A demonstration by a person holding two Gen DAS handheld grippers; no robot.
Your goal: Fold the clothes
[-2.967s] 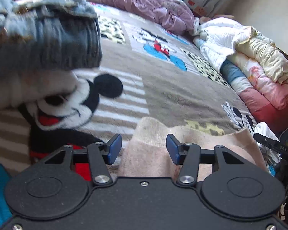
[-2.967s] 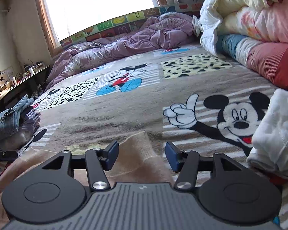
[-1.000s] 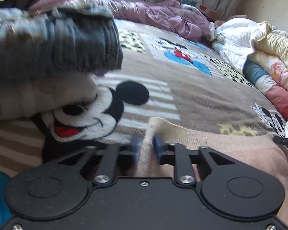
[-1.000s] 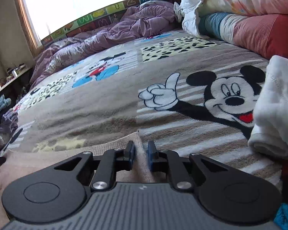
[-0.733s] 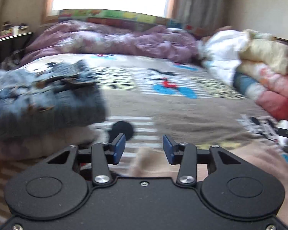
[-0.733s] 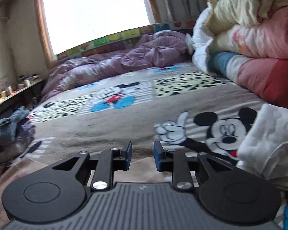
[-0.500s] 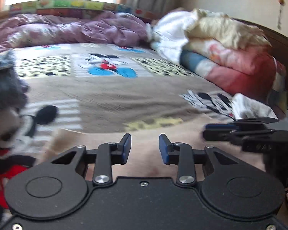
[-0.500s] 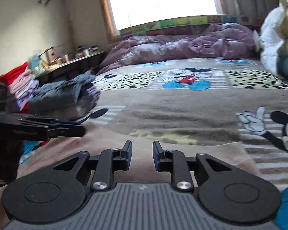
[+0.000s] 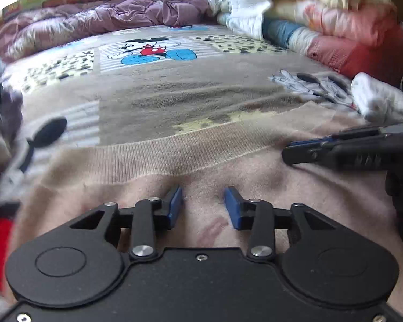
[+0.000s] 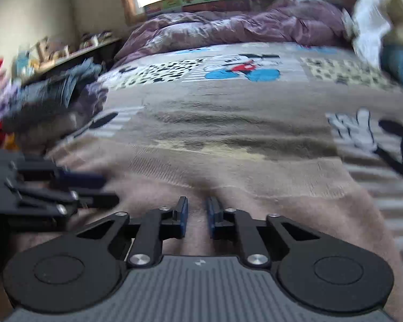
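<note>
A pink knitted sweater [image 9: 174, 161] lies flat on the cartoon-mouse blanket [image 9: 201, 94], its ribbed hem toward the far side. My left gripper [image 9: 202, 206] hovers low over the sweater's body; its jaws are opening and only flat fabric lies under the gap. In the right wrist view a small ridge of sweater [image 10: 255, 196] rises between the nearly closed blue pads of my right gripper [image 10: 196, 212], which is shut on it. Each gripper shows in the other's view: the right gripper [image 9: 284, 155] at the right, the left gripper [image 10: 107, 189] at the left, blurred.
A stack of folded denim and other clothes [image 10: 53, 91] sits at the blanket's left edge. A folded white garment [image 9: 381, 102] lies at the right. Piled quilts [image 9: 335, 26] and a purple duvet [image 9: 121, 18] line the far side. A cluttered shelf [image 10: 67, 51] stands by the wall.
Both grippers let go of the sweater's corners and swung inward over its middle, ending close to each other. The right jaws have narrowed onto a ridge of fabric; the left jaws stand apart.
</note>
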